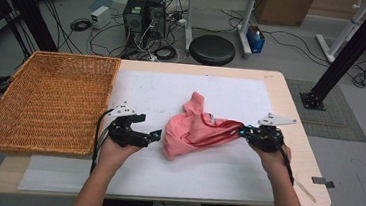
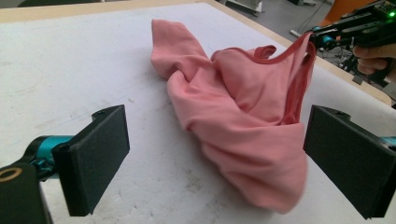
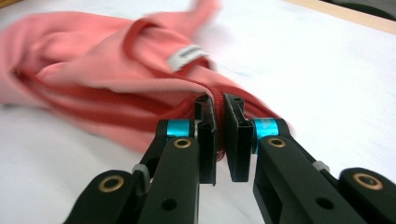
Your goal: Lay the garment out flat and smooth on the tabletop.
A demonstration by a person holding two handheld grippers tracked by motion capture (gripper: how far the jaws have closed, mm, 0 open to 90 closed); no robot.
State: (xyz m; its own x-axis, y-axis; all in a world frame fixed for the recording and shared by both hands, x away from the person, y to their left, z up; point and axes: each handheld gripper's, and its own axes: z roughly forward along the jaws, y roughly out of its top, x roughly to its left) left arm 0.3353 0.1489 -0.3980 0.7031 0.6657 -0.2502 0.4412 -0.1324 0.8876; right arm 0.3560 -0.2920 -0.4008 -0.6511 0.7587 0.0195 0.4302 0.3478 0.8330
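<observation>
Right tool [image 3: 219,135] pinches the red hem of a limp, light pink top [image 1: 196,129] mid-surface; left tool [image 2: 215,163], jaws wide and empty, should grab the near bunched fold.

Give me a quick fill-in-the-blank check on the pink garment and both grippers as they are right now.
1. The right gripper is shut on the garment's dark red ____.
2. The left gripper has its fingers ____.
3. The pink garment lies on the ____ sheet.
4. The wicker basket sits at the table's ____ side.

Missing words: edge; open; white; left
</observation>
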